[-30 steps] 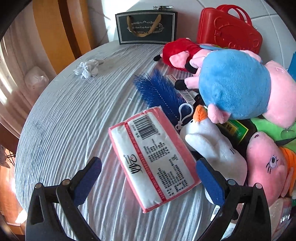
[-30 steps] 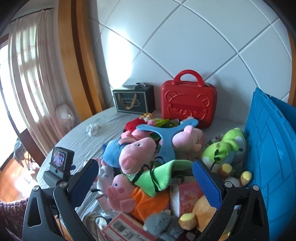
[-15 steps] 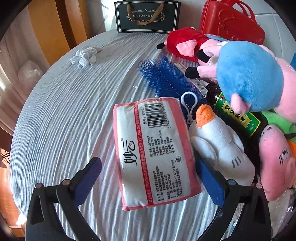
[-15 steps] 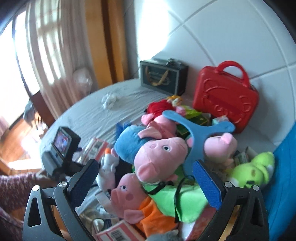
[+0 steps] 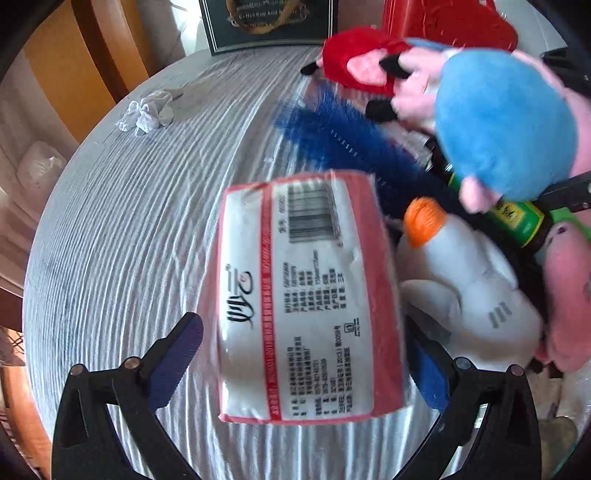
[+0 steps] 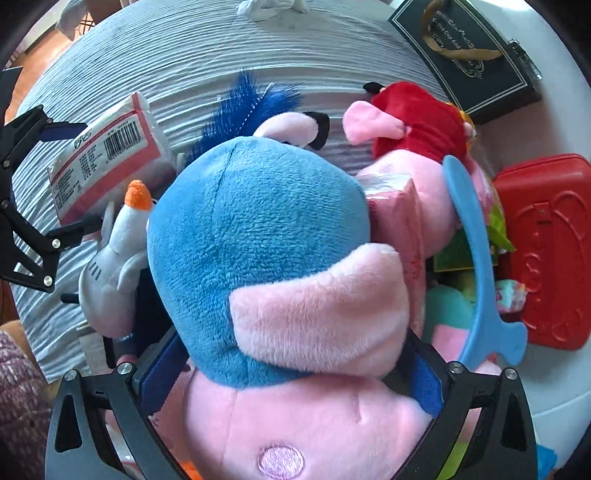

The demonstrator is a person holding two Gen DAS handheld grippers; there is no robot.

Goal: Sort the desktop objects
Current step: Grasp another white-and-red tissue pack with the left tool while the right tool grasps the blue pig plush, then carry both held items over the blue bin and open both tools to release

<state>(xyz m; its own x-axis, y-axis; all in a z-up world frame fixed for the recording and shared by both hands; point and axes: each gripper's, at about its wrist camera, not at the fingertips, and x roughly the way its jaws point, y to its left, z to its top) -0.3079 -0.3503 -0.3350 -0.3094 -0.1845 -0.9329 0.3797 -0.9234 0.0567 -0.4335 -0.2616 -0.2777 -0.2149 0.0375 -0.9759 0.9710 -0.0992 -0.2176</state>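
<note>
A pink and white tissue pack (image 5: 306, 295) lies on the grey ribbed tablecloth (image 5: 140, 221). My left gripper (image 5: 306, 369) is open, its jaws either side of the pack's near end; the pack also shows in the right wrist view (image 6: 103, 155). My right gripper (image 6: 291, 373) is open, its jaws around a pink pig plush in blue (image 6: 266, 258), which also shows in the left wrist view (image 5: 506, 125). A white plush with an orange beak (image 5: 465, 288) lies right of the pack.
A blue feathery brush (image 5: 340, 136), a red-dressed pig plush (image 5: 362, 59), a green-labelled bottle (image 5: 517, 218) and more plush crowd the right. A dark gift box (image 5: 269, 22) and red case (image 6: 546, 251) stand at the back. A crumpled tissue (image 5: 147, 110) lies far left.
My left gripper has moved closer to the tissue pack, so its jaws now straddle it. My right gripper has swung down from above the pile onto the blue-dressed pig plush.
</note>
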